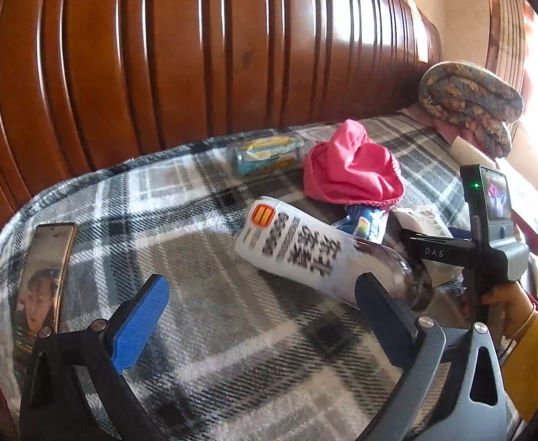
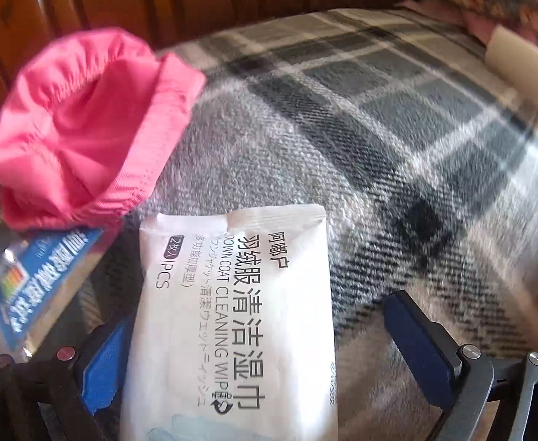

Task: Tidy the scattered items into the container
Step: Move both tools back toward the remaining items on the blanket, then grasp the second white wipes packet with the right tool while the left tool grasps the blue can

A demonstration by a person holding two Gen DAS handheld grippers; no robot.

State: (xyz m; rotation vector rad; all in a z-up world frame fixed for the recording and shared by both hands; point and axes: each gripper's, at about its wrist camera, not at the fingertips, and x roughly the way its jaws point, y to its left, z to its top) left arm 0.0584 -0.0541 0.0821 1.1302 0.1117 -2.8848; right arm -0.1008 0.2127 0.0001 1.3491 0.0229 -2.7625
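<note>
Left of the left gripper's [image 1: 261,290] wide-spread fingers, a phone [image 1: 44,283] lies on the plaid blanket [image 1: 232,349]. Nothing sits between them. Just beyond its right finger [image 1: 382,305] lies a white-labelled bottle [image 1: 316,253], with a pink cloth [image 1: 349,172] farther ahead. The right gripper [image 2: 265,352] also stands wide, a white wipes packet [image 2: 239,312] lying flat between its fingers, close against the left pad [image 2: 103,371] and apart from the right one. No container shows.

A fuzzy, matt plaid blanket [image 1: 202,198] lies against a glossy ribbed wooden headboard [image 1: 195,55], with crumpled pink cloth [image 2: 81,147], a smooth white wipes packet [image 2: 239,312] and a clear plastic bottle [image 1: 320,257].
</note>
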